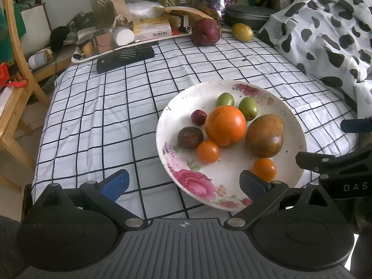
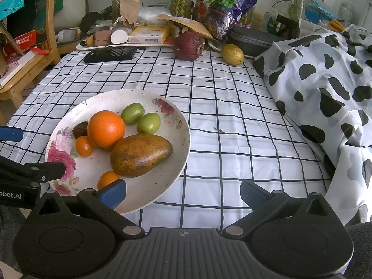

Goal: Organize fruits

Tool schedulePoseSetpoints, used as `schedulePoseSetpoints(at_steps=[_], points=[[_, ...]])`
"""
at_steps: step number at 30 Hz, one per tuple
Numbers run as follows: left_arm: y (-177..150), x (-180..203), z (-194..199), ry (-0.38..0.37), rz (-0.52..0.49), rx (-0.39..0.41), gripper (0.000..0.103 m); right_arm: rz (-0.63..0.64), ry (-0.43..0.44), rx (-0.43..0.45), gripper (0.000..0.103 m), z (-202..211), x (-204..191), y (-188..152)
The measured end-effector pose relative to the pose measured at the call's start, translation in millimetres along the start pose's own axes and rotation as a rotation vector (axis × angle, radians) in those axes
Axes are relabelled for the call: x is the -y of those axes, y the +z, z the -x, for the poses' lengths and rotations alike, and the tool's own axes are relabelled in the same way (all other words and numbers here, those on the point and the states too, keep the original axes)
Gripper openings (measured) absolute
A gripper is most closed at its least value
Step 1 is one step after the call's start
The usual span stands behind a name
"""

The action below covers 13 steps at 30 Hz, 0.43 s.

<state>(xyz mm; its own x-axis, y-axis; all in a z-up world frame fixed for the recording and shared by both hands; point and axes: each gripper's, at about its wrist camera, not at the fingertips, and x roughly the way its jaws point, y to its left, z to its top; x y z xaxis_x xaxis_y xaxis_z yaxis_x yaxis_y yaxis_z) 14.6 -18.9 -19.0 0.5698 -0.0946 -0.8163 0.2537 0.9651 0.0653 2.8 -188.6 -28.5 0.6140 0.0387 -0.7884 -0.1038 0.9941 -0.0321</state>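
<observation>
A white floral plate point(image 1: 186, 107) point(image 2: 102, 100) sits on the checked tablecloth. It holds a big orange point(image 1: 225, 125) point(image 2: 106, 129), a brown mango point(image 1: 265, 135) point(image 2: 140, 154), two green fruits point(image 1: 248, 108) point(image 2: 148, 123), small oranges point(image 1: 208, 151) point(image 2: 84, 146), and dark small fruits point(image 1: 190, 137). My left gripper point(image 1: 184, 186) is open and empty at the plate's near edge. My right gripper point(image 2: 183, 194) is open and empty, its left finger over the plate's near rim.
A purple round fruit point(image 1: 205, 32) point(image 2: 188, 46) and a yellow fruit point(image 1: 243, 32) point(image 2: 232, 54) lie at the table's far edge. A cluttered tray point(image 1: 116, 39) and a black device point(image 1: 125, 58) stand far left. A cow-print cloth point(image 1: 325, 34) point(image 2: 325, 88) lies right. A wooden chair point(image 1: 14, 69) stands left.
</observation>
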Motion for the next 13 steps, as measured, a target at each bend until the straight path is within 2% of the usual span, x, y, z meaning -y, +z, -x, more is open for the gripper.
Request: schedulePoseSetpoints(at_steps=[13], points=[[-0.1, 0.7, 2.3, 0.021, 0.007, 0.019, 0.103, 0.001, 0.000, 0.000, 0.103, 0.2, -1.8, 0.2]])
